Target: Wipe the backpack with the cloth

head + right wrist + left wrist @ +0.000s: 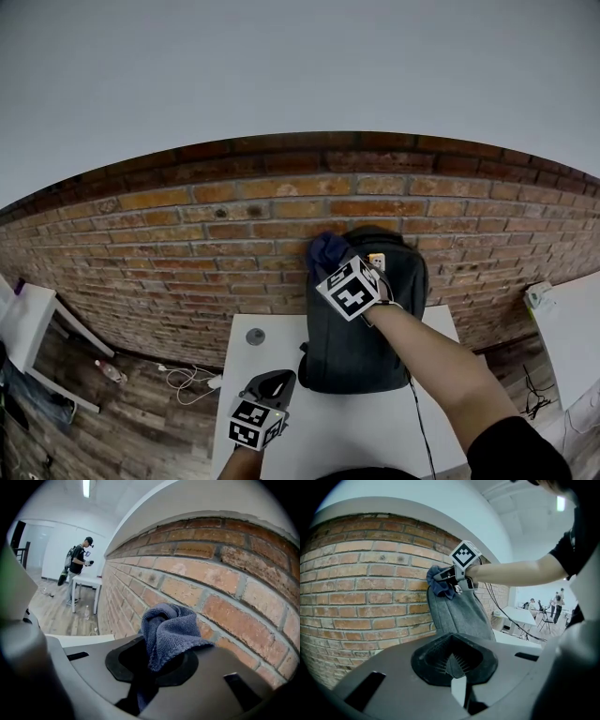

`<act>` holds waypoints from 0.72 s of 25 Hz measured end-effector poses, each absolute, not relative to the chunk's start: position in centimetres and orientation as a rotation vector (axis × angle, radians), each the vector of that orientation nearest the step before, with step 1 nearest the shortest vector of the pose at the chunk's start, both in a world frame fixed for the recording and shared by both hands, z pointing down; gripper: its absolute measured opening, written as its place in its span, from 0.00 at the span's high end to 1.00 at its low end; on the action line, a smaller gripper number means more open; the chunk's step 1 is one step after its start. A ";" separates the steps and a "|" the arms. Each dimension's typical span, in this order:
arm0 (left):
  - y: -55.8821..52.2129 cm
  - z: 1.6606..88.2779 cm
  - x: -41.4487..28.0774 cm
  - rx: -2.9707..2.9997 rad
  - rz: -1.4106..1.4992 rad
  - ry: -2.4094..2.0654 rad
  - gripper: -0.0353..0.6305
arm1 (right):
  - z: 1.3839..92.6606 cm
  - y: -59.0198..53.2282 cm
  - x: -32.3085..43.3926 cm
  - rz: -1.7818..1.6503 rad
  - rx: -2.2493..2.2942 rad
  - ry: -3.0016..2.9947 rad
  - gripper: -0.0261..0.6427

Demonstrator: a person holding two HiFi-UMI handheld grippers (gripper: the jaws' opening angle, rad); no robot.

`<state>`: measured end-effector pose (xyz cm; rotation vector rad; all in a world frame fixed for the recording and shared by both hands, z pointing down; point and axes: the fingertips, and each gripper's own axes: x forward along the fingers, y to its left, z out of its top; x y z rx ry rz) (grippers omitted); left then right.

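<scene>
A dark grey backpack (366, 328) stands upright on the white table (375, 427), leaning against the brick wall (216, 244). My right gripper (339, 264) is at the backpack's top left corner, shut on a bunched blue cloth (327, 250). In the right gripper view the cloth (168, 630) bulges out of the right gripper (157, 658), close to the bricks. My left gripper (281, 377) hovers low over the table near the backpack's lower left corner; its tips meet with nothing between them. The left gripper view shows the left gripper (451, 641), the backpack (461, 616) and the cloth (440, 585).
A small round grey disc (255, 336) lies on the table left of the backpack. Other white tables stand at far left (23, 319) and far right (572, 323). A bottle (108, 371) and cables (187, 378) lie on the wooden floor. A person (77, 559) stands far off.
</scene>
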<state>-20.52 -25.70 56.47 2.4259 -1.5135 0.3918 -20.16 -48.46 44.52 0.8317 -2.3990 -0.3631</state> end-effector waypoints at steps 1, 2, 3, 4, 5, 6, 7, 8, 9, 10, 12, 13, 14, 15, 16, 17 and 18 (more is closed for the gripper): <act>-25.6 56.5 -20.6 2.424 0.391 -1.515 0.97 | 44.8 -48.3 -20.5 -0.363 0.824 -2.385 0.88; -25.6 56.5 -20.6 2.420 0.390 -1.516 0.97 | 45.0 -48.3 -20.7 -0.372 0.822 -2.369 0.88; -25.4 56.6 -20.8 2.417 0.390 -1.517 0.97 | 45.2 -48.2 -20.9 -0.387 0.826 -2.352 0.88; -25.3 56.6 -20.9 2.415 0.391 -1.519 0.97 | 45.4 -48.2 -21.1 -0.402 0.831 -2.339 0.88; -25.2 56.5 -21.0 2.414 0.391 -1.521 0.97 | 45.5 -48.1 -21.2 -0.409 0.834 -2.331 0.88; -25.0 56.5 -21.1 2.412 0.391 -1.524 0.97 | 45.6 -48.0 -21.4 -0.406 0.831 -2.330 0.88; -24.9 56.5 -21.2 2.410 0.391 -1.527 0.97 | 45.9 -47.8 -21.6 -0.393 0.820 -2.332 0.88; -24.7 56.5 -21.3 2.408 0.390 -1.531 0.97 | 46.3 -47.5 -21.9 -0.374 0.800 -2.333 0.88; -24.5 56.4 -21.4 2.406 0.390 -1.535 0.97 | 46.9 -47.1 -22.2 -0.358 0.777 -2.329 0.88; -24.2 56.4 -21.5 2.405 0.389 -1.539 0.97 | 47.6 -46.7 -22.5 -0.349 0.757 -2.317 0.88; -23.8 56.2 -21.9 2.403 0.390 -1.547 0.97 | 49.3 -46.3 -23.0 -0.340 0.744 -2.281 0.88; -23.6 56.1 -22.2 2.402 0.391 -1.552 0.97 | 49.9 -46.2 -23.1 -0.331 0.745 -2.263 0.88; -23.3 56.0 -22.5 2.399 0.392 -1.558 0.97 | 50.4 -46.2 -23.2 -0.319 0.749 -2.246 0.88; -23.1 56.0 -22.9 2.394 0.393 -1.565 0.97 | 50.8 -46.1 -23.3 -0.310 0.751 -2.232 0.88; -22.8 56.0 -23.3 2.388 0.393 -1.571 0.97 | 51.3 -45.9 -23.3 -0.303 0.748 -2.218 0.88; -22.5 56.1 -23.6 2.381 0.392 -1.576 0.97 | 51.9 -45.5 -23.3 -0.300 0.739 -2.202 0.88; -22.3 56.2 -23.9 2.377 0.391 -1.578 0.97 | 52.5 -45.1 -23.4 -0.301 0.727 -2.185 0.88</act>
